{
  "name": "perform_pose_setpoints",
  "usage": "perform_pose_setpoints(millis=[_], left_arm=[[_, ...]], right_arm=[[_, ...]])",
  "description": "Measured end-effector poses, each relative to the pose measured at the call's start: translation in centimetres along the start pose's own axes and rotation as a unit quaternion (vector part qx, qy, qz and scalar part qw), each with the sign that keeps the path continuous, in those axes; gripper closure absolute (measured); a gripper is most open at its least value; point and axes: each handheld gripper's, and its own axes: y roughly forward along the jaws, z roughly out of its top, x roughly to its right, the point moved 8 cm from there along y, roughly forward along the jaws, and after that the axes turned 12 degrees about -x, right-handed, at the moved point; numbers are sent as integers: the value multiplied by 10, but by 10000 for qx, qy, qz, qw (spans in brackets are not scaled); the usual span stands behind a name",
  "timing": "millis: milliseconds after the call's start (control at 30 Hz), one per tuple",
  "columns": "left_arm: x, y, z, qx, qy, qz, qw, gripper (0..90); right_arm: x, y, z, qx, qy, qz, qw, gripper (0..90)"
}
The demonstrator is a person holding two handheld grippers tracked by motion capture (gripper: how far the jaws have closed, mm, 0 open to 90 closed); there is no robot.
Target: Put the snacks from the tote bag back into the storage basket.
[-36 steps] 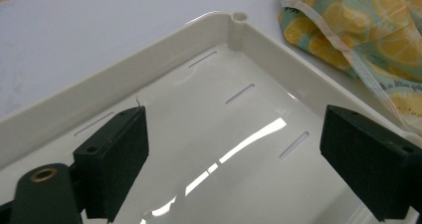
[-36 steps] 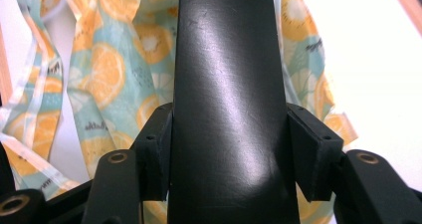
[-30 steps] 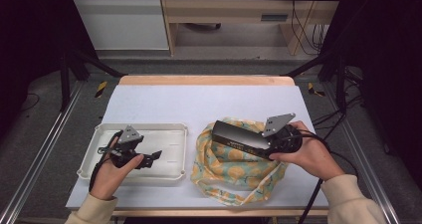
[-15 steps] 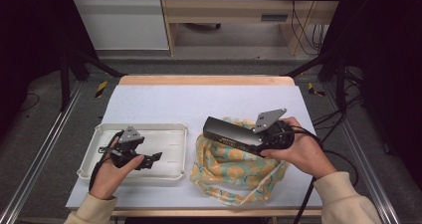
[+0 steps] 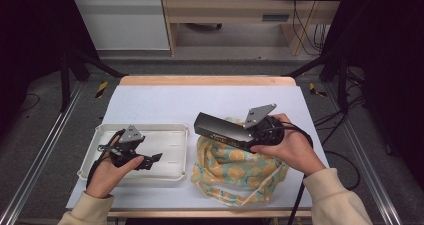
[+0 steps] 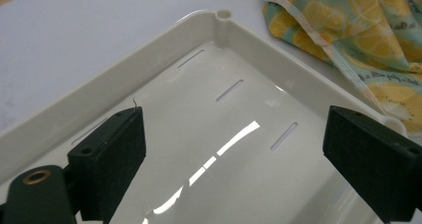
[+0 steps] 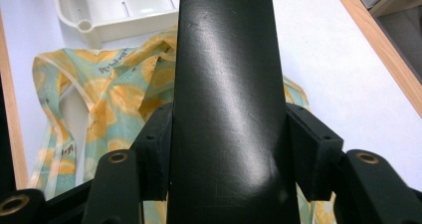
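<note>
A: What is the right gripper (image 5: 239, 135) pinching?

B: A long black box (image 5: 222, 129), flat-sided, with a faintly scuffed satin surface. The jaws press against its two long sides, and in the high view it is lifted clear above the cloth, pointing left toward the tray.

A: And the cloth itself?

B: A soft bag (image 5: 234, 170) printed with lemon slices on pale green, crumpled, with a cream trim and a strap trailing toward the near edge of the table (image 5: 210, 102). It lies just right of the tray, close to its rim; whether it touches is hard to tell.

A: The tray?

B: Glossy white plastic tray (image 5: 182, 150), rectangular with rounded corners, a raised rim and narrow slots in its floor. A small round socket sits at the corner.

A: The left gripper (image 5: 150, 160)?

B: Its jaws are spread wide over the tray floor, nothing between the pads (image 6: 117, 152).

A: Room to move?

B: The far half of the white tabletop is bare up to its wooden edge; the near edge is crowded by both forearms.
</note>
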Motion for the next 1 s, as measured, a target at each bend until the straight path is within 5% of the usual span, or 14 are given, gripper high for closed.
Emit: perform_pose_setpoints(millis=[233, 367, 600, 1000], left_arm=[[-2, 0, 8, -79, 286, -271, 9992, 96], [-5, -9, 22, -204, 662, -253, 9973, 90], [-1, -35, 43, -330, 1251, -327, 9911, 83], [9, -55, 56, -485, 1893, -486, 9795, 80]], right_arm=[[1, 12, 14, 35, -68, 127, 9999, 432], [-5, 20, 25, 52, -228, 250, 9994, 432], [-22, 30, 46, 36, -553, 479, 9973, 432], [-41, 46, 70, -120, -941, 815, 9921, 432]])
